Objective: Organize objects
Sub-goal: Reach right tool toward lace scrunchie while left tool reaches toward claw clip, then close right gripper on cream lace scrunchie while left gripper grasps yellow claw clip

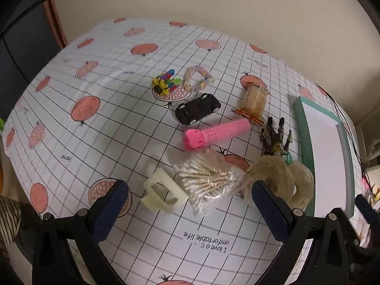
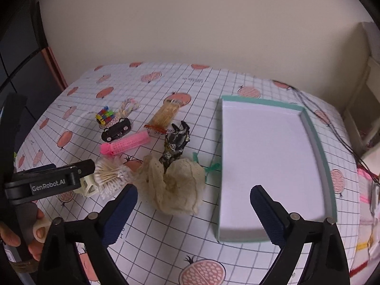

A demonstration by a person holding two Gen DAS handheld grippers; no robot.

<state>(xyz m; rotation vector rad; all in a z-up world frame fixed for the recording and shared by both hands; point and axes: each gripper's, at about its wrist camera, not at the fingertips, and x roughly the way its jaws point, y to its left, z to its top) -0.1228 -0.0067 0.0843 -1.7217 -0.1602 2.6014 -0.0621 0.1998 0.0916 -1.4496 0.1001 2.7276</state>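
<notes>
My left gripper (image 1: 190, 204) is open, low over a cream hair claw (image 1: 163, 194) and a bag of cotton swabs (image 1: 206, 180), touching neither. Beyond them lie a pink roller (image 1: 213, 134), a black toy car (image 1: 198, 109), a toothpick jar (image 1: 255, 99), a dark action figure (image 1: 276, 137), colourful clips (image 1: 165, 84) and a pastel braid (image 1: 198, 79). Crumpled beige lace cloth (image 2: 175, 187) sits left of the teal-rimmed white tray (image 2: 320, 156). My right gripper (image 2: 193, 206) is open and empty, hovering between the cloth and the tray's near left corner.
A grid-and-peach patterned tablecloth (image 1: 95, 142) covers the table. A beige wall runs behind it. Black cables (image 2: 332, 128) trail past the tray's far right. A hand (image 2: 35, 232) holds the left gripper's handle at the left edge of the right wrist view.
</notes>
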